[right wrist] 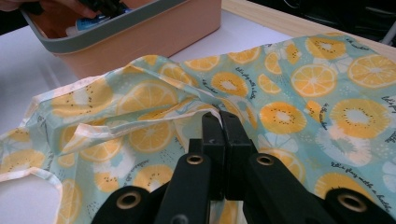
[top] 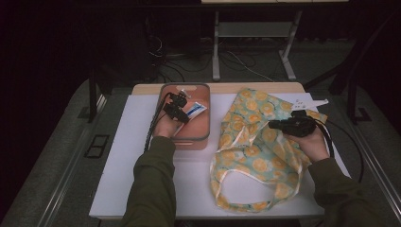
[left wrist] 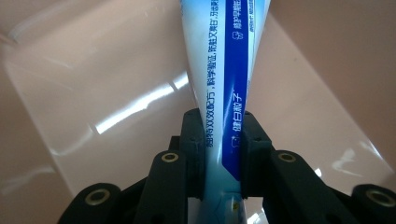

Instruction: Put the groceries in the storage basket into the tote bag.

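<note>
A white and blue toothpaste tube point(left wrist: 224, 79) stands between the jaws of my left gripper point(left wrist: 223, 154), which is shut on its lower end. In the high view this left gripper point(top: 176, 109) is inside a pink bin with a grey rim point(top: 206, 124), and the tube point(top: 195, 111) points to the right. A tote bag with a lemon print point(top: 255, 142) lies flat to the right of the bin. My right gripper point(top: 283, 125) rests over the bag's upper right part. Its jaws point(right wrist: 219, 121) are shut on a raised fold of the bag's fabric point(right wrist: 154, 126).
The bin's pink inner wall point(left wrist: 93, 70) surrounds the tube. A white mat point(top: 142, 142) covers the wooden table. The bag's handle loop point(top: 246, 205) lies near the front edge. Cables and table legs point(top: 216, 47) are on the floor behind.
</note>
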A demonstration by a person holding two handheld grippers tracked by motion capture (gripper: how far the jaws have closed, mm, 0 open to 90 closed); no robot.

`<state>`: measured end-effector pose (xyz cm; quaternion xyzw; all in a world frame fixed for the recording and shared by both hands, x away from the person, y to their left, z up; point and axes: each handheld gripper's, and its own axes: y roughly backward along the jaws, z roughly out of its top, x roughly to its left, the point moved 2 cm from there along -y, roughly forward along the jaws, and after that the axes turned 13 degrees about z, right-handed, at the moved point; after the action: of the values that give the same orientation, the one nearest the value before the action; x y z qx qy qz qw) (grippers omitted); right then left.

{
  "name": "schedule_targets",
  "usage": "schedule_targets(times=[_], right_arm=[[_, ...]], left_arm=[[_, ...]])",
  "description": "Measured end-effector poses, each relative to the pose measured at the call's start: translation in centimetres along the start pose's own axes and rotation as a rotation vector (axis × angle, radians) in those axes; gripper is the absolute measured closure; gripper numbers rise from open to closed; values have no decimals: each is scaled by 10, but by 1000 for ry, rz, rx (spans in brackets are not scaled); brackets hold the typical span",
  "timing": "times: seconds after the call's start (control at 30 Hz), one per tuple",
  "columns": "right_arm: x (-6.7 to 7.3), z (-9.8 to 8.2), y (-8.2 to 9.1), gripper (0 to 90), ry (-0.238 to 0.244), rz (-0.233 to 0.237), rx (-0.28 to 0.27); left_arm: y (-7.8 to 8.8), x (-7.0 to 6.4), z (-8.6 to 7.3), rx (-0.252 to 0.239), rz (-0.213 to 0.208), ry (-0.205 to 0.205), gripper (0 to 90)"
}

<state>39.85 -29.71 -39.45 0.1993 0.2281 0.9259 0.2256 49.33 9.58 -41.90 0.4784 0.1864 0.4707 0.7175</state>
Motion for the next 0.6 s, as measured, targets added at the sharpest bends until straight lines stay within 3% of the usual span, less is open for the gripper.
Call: schedule_targets(times=[0.13,0.3,0.37,0.43,0.6], right_arm=[[-1,0,1,895,1,-2,-5],[0,1,0,895,2,-3,-4],[0,1,-2,895,3,-3,-3],[0,1,-3,895,5,-4,0],[0,2,-4,895,5,-7,3]], left_arm=[[17,4,6,-37,-10,-6,754],[44,6,12,-74,-31,-48,753],[53,6,12,-106,-70,-52,754],[61,3,13,-139,-92,-47,754],[79,-10,16,-172,-122,-105,755]])
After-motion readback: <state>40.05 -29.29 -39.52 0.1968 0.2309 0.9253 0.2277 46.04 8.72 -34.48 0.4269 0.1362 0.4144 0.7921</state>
